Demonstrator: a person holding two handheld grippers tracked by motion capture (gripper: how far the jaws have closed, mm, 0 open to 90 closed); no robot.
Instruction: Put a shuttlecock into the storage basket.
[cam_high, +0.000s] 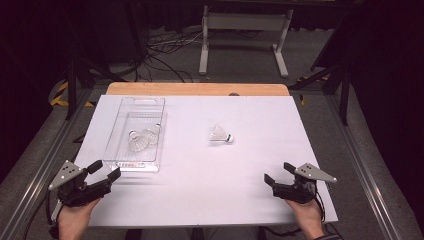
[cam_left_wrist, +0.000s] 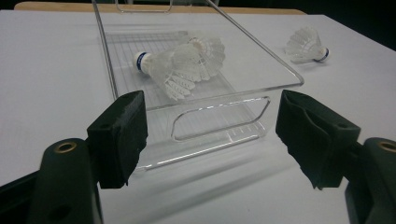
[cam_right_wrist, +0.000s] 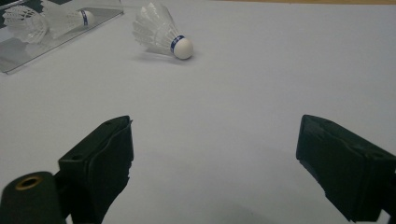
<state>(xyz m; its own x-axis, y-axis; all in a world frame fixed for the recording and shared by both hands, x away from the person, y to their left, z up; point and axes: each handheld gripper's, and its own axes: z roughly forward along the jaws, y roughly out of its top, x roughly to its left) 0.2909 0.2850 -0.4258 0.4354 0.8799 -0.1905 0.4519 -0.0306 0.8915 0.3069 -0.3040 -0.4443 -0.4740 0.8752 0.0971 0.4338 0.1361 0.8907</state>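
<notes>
High view: left tongs (cam_high: 106, 170) and right tongs (cam_high: 276, 173) rest low at the near edge of the white counter (cam_high: 250, 165), both released, nothing held. A clear tray (cam_high: 122, 159) sits just ahead of the left tongs with two shuttlecocks (cam_high: 142, 138) inside. One loose shuttlecock (cam_high: 220, 134) lies ahead and left of the right tongs, well apart.

Left gripper view: jaws spread wide, framing the tray's near handle wall (cam_left_wrist: 219, 122); likely placed to steady it.

Right gripper view: jaws gape, empty. The loose shuttlecock (cam_right_wrist: 161, 32) lies on its side, cork tip toward the right, probably the next pick.
</notes>
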